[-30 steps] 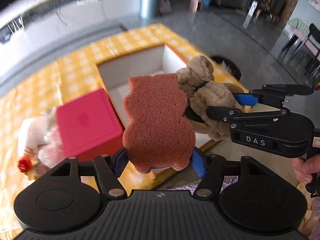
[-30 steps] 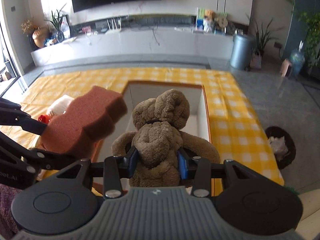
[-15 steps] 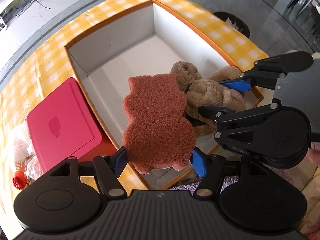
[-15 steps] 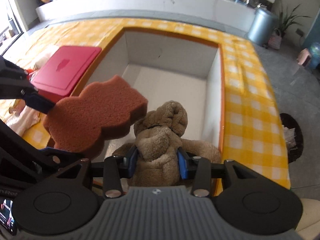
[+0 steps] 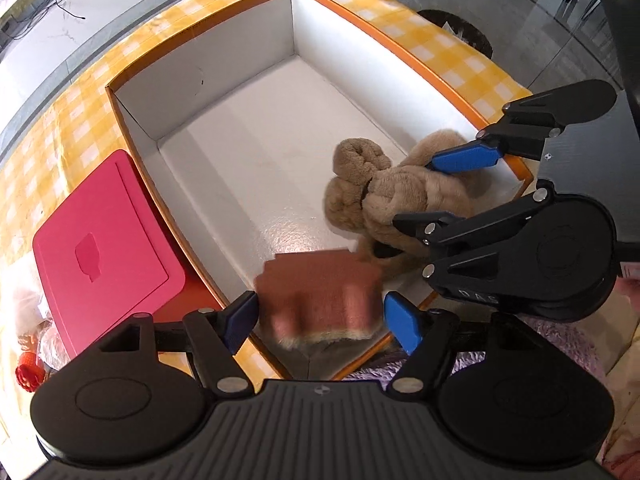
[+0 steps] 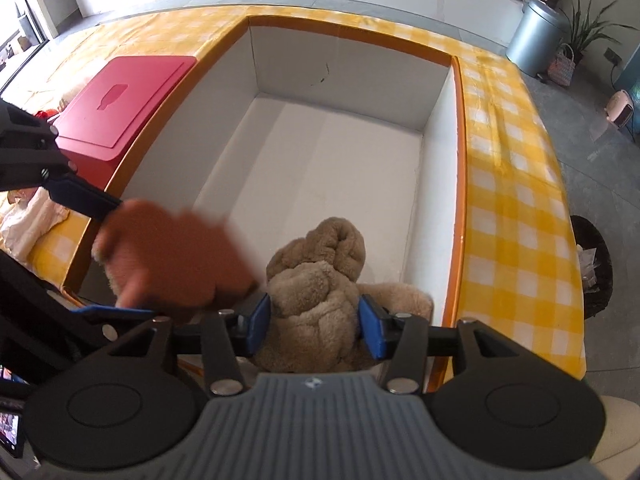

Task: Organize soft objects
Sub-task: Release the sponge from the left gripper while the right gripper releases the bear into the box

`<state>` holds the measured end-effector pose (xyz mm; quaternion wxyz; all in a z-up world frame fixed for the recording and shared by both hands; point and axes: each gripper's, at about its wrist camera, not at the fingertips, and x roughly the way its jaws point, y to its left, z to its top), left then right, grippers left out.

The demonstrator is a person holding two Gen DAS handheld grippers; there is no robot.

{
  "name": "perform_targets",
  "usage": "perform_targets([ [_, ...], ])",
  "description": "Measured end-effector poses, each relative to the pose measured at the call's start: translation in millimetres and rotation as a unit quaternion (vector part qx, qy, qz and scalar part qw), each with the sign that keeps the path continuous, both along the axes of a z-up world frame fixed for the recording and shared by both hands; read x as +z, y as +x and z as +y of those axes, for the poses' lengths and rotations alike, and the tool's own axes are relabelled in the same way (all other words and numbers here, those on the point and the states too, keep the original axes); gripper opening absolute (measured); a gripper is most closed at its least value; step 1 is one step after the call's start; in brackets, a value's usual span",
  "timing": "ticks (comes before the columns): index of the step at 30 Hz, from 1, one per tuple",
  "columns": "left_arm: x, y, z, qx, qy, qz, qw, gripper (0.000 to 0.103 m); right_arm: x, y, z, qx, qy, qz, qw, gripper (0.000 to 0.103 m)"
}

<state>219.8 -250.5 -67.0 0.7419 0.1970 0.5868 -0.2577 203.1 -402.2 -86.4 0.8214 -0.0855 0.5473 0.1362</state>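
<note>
The brown bear-shaped sponge is blurred and loose between the pads of my left gripper, whose jaws are opening over the near end of the white box. It also shows blurred in the right wrist view, sponge. A tan teddy bear sits low in the box's near right corner. My right gripper has its jaws opening, with the bear's fur still filling the gap and touching both blue pads. From the left wrist view the bear lies between the right gripper's fingers.
The orange-rimmed box stands on a yellow checked tablecloth. A red lidded box sits left of it, with small plush toys beyond. A purple fuzzy fabric lies at the near edge. A grey bin stands on the floor.
Both grippers came down over the box. The sponge, held upright before, has slipped out of the left jaws and tipped over. The right jaws have widened a little around the bear.
</note>
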Motion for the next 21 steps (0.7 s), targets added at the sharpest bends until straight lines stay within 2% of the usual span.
perform_targets([
  [2,4,0,3,0.0,-0.008,-0.002,1.0,0.089,4,-1,-1,-0.007,-0.002,-0.002,1.0,0.06],
  [13,39,-13,21,0.008,-0.05,-0.02,0.9985,0.09,26,-13,-2,-0.022,-0.013,-0.027,0.999,0.067],
  [17,52,-17,35,0.02,-0.063,-0.037,0.9971,0.089,34,-19,1,-0.023,0.004,-0.03,0.999,0.062],
  [21,62,-24,55,0.038,-0.094,-0.068,0.9926,0.087,42,-24,5,-0.03,0.067,-0.024,0.997,0.053],
])
